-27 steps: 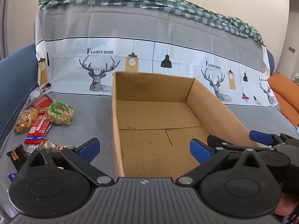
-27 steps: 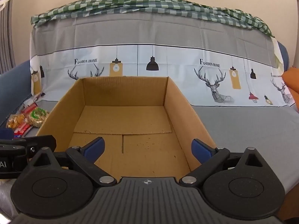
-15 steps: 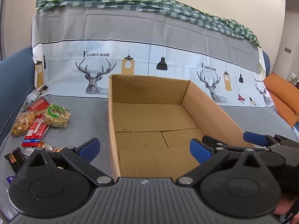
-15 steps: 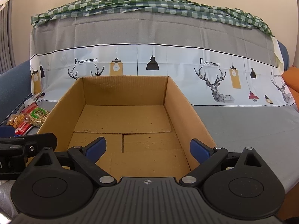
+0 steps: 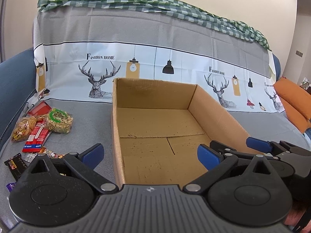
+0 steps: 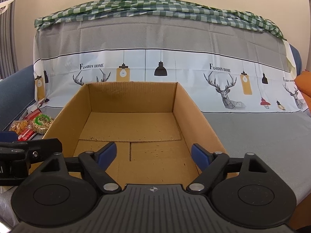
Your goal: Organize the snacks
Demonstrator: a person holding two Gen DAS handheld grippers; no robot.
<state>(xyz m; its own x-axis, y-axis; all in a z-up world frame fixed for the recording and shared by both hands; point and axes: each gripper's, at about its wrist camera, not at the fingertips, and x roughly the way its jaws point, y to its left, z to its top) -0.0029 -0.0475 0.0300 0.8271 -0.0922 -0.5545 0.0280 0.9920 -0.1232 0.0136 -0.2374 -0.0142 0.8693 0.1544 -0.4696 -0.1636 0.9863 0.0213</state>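
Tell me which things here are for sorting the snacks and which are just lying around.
For the job: cardboard box; snack packets lying left of it on the sofa.

Just lying about: green checked cloth; deer-print cover; orange cushion.

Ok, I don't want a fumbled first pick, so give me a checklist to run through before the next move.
1. Cardboard box holds nothing, top open: ok.
2. Snacks lie in a pile left of the box, on the grey cover, in view: the green-labelled bag, the red packet and the dark bar: ok.
3. Left gripper open, nothing between its fingers: ok.
4. Right gripper open, nothing held: ok.
5. Left gripper lined up on a snack: not ok, it straddles the box's left wall.
6. Snacks hidden beneath the left gripper's body: cannot tell.
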